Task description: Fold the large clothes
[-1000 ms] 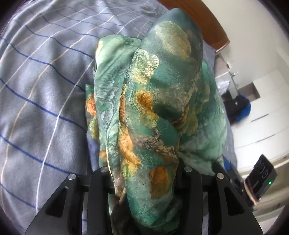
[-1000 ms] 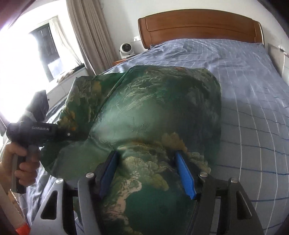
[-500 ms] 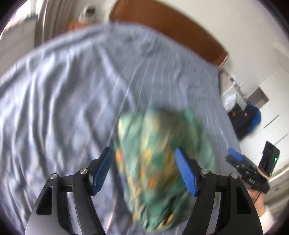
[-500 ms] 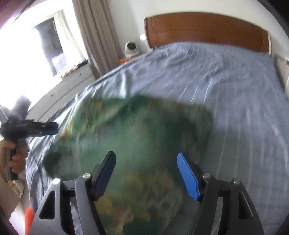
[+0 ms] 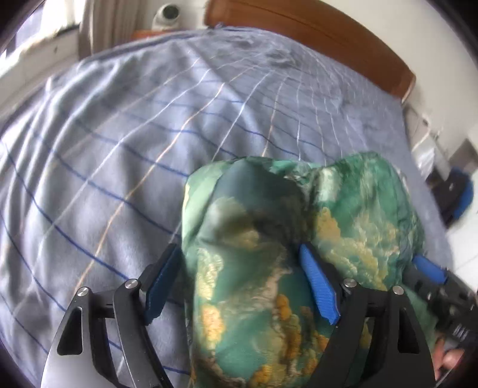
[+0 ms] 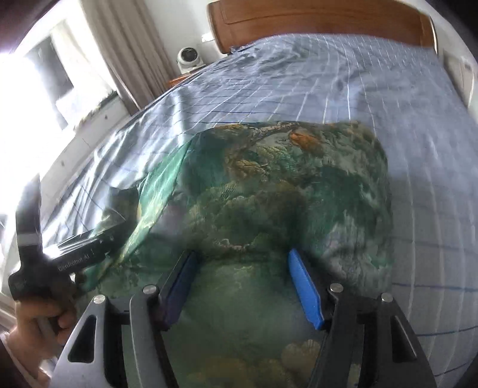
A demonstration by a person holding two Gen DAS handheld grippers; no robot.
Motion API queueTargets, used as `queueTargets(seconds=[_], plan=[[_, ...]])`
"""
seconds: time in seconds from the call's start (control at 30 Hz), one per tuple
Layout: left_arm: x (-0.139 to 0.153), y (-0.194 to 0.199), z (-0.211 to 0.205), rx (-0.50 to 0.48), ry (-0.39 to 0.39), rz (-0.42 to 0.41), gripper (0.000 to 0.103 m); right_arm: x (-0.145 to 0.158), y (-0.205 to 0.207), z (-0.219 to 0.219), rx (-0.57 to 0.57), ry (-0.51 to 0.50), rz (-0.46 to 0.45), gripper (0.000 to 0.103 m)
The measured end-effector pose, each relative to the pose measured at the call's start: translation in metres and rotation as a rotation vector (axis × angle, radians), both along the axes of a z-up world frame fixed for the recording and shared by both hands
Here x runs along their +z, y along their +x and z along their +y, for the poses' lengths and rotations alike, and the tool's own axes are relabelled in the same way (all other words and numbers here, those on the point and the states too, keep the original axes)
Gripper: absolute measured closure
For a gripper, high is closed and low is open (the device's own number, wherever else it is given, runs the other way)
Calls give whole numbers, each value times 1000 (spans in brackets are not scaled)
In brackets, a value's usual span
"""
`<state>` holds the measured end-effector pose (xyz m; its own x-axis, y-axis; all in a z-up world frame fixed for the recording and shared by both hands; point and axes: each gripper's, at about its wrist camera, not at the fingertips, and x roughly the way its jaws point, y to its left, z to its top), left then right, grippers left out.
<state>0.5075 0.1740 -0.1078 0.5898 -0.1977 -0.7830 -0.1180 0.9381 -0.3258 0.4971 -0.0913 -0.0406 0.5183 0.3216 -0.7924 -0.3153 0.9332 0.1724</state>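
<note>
A: Left gripper (image 5: 240, 282), condition?

B: Its two blue-padded fingers (image 5: 318, 288) stand wide apart. The green printed garment (image 5: 269, 268) lies bunched between them, its cloth running from under the gripper forward past the fingertips. The left pad sits just beside the cloth's left edge; the right pad rests against a fold. Whether either pad presses the fabric, I cannot tell. Nothing is clamped.

A: What surrounds it?

B: To the left of the fingers and ahead of them, the grey-blue checked bedspread (image 5: 134, 149). Far ahead, a wooden headboard (image 5: 313, 32). To the right of the gripper, partly behind the garment, the right gripper (image 5: 430, 271) shows one blue pad.

A: And from the right wrist?

B: Far left of its fingers, a hand (image 6: 35, 325) grips the handle of the left gripper, whose black body reaches the garment's (image 6: 283, 194) left edge. The right gripper's (image 6: 242, 283) fingers are likewise spread wide, with the garment spread flat between and ahead of them on the bedspread (image 6: 403, 98). Right of the fingers, the cloth ends and bare bedspread follows. The headboard (image 6: 322, 21) stands far ahead.
</note>
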Motion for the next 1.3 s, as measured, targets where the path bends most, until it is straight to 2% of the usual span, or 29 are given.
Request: queueTargets(seconds=[0.1,0.23,0.27,0.33,0.4,0.47,0.6,0.87,1.03,1.1,1.17,1.23,1.27,1.3], plan=[[8,-8,-6,-12,49,-8,19,22,-20,8,40,-65,-85,39],[8,-8,-15,-10,86,-28,18,57,-101,2,120,-13,-222,40],[8,-8,-17,-4,99,-31,18,54,-121,1,141,-16,-232,40],[8,-8,-20,-6,120,-36,17,31,-150,4,154,-77,-219,39],[11,-9,-27,-5,157,-45,17,5,-155,2,120,-113,-217,38],[13,-11,-31,-6,199,-55,17,-8,-152,-5,72,-70,-222,37],[11,-10,-30,-6,194,-56,16,-9,-148,2,27,-63,-236,29],[9,-12,-29,1,196,-66,15,-14,-154,9,44,-107,-291,28],[16,-16,-29,42,241,-56,5,-17,-158,14,66,-149,-307,26],[31,-23,-25,28,235,-55,5,-10,-161,13,75,-161,-301,26],[52,-40,-12,11,201,-75,3,9,-167,5,86,-152,-298,25],[68,-66,8,-17,160,-97,2,34,-174,-14,76,-137,-291,17],[69,-75,16,-30,141,-92,2,40,-175,-23,63,-132,-277,4],[67,-84,27,-46,115,-61,2,46,-175,-37,39,-130,-243,0]])
